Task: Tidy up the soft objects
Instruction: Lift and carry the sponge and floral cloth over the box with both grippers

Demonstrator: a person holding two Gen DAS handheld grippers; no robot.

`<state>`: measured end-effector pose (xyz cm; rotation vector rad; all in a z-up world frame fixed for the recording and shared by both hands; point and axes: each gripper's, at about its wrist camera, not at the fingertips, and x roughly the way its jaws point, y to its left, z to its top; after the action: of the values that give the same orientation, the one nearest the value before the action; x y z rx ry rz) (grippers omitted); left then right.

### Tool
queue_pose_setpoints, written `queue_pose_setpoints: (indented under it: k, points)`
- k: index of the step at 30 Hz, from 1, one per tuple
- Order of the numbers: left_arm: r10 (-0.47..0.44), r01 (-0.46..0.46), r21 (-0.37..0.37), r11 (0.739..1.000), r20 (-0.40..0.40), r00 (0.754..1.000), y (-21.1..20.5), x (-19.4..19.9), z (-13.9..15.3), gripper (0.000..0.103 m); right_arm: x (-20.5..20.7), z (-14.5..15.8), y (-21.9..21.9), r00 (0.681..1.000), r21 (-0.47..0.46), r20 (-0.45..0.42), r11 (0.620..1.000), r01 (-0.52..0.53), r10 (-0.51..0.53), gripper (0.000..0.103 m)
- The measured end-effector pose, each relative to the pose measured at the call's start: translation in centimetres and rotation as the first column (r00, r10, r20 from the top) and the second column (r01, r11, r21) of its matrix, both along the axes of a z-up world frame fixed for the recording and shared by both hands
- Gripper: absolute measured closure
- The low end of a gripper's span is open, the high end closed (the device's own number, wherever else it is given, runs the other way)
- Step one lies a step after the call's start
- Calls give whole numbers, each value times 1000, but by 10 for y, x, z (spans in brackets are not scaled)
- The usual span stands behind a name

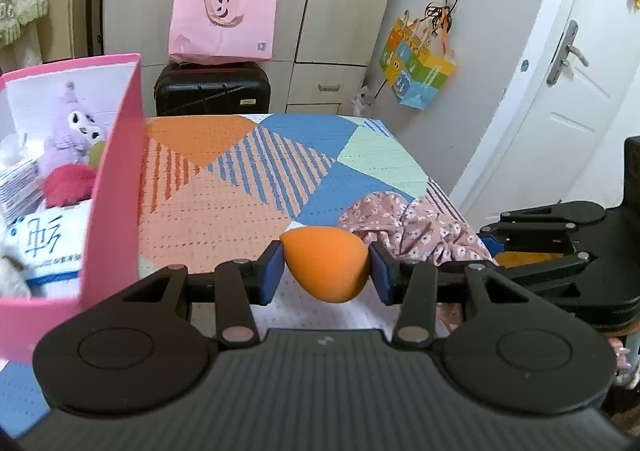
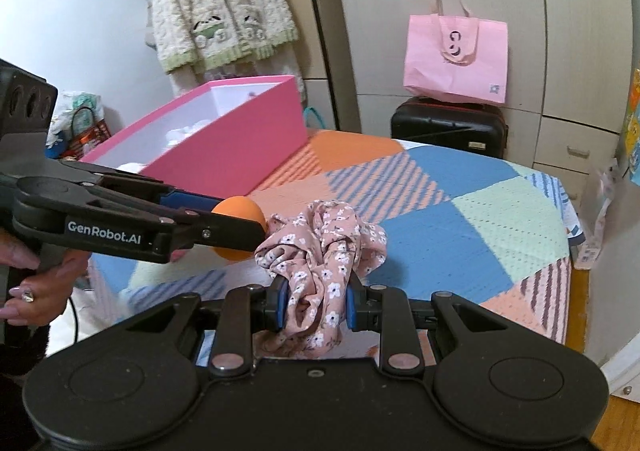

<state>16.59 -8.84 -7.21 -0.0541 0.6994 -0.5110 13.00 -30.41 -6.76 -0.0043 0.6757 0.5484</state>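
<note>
My left gripper (image 1: 325,271) is shut on an orange egg-shaped sponge (image 1: 326,263) and holds it above the near edge of the patterned table. The sponge also shows in the right wrist view (image 2: 240,211), between the left gripper's fingers. My right gripper (image 2: 315,305) is shut on a pink floral scrunchie (image 2: 324,251), which bunches up ahead of the fingers; it also shows in the left wrist view (image 1: 404,227). The pink box (image 1: 116,179) stands at the left and holds a purple plush (image 1: 68,139), a red pompom (image 1: 68,187) and white soft items.
The table has a cloth (image 2: 460,219) of orange, blue and green patches. Behind it stand a black suitcase (image 1: 212,89) with a pink tote bag (image 1: 222,23) on top, and wardrobe doors. A colourful bag (image 1: 418,67) hangs at the right, near a white door (image 1: 560,91).
</note>
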Motion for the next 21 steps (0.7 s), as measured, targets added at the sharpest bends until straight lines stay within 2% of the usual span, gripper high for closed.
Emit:
queue_pose_setpoints:
  k: [4, 10, 21]
  points:
    - [-2, 2, -16, 1000, 27, 1000, 16, -18, 10, 58, -12, 11, 8, 1000, 31, -6, 999, -13, 13, 72]
    - [-2, 9, -76, 997, 90, 996, 47, -44, 30, 58, -29, 33, 36, 996, 50, 53, 996, -75, 72, 72]
    - [153, -128, -132, 983, 201, 968, 117, -57, 54, 58, -15, 64, 96, 972, 84, 160, 978, -190, 175, 71]
